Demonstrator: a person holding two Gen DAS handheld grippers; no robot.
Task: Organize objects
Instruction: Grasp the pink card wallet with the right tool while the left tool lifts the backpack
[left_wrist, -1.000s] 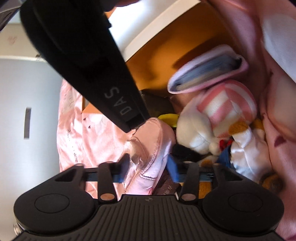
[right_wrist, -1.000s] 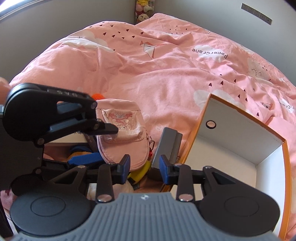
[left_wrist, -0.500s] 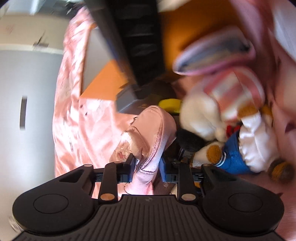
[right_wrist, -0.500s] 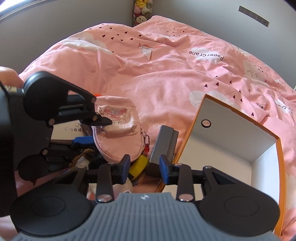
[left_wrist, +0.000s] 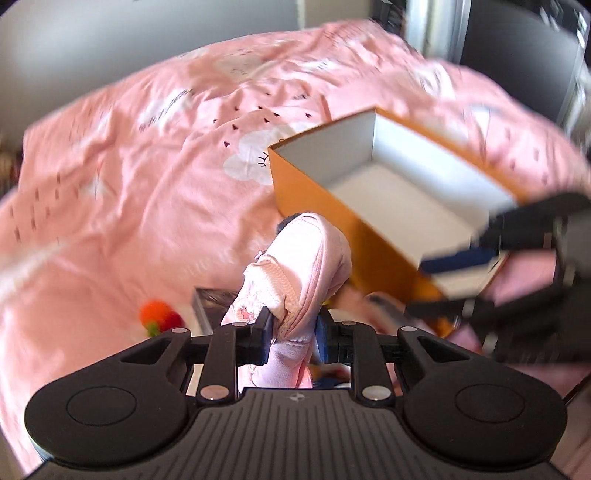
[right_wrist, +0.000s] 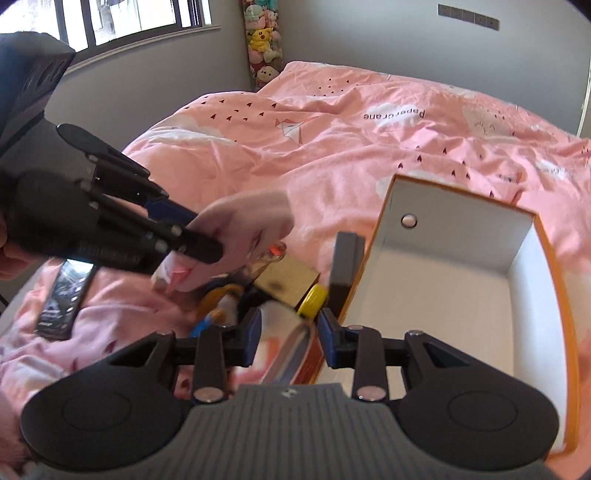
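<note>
The left gripper (left_wrist: 291, 334) has just clamped its jaws on the pink pouch (left_wrist: 301, 266), which hangs off the quilt (left_wrist: 129, 177) at lower centre of the left view, just left of the orange box (left_wrist: 384, 184). In the right view the pouch (right_wrist: 243, 225) sits left of centre, above a heap of toys and a yellow cap (right_wrist: 313, 297) beside the box (right_wrist: 454, 280). The right gripper (right_wrist: 288, 332), at the bottom centre, has its jaws apart with nothing gripped.

I see a pale pink pouch (left_wrist: 299, 266) with a cartoon print. The box (left_wrist: 317, 206) is orange outside, white inside. My bedspread (right_wrist: 369, 147) is pink with white clouds.
</note>
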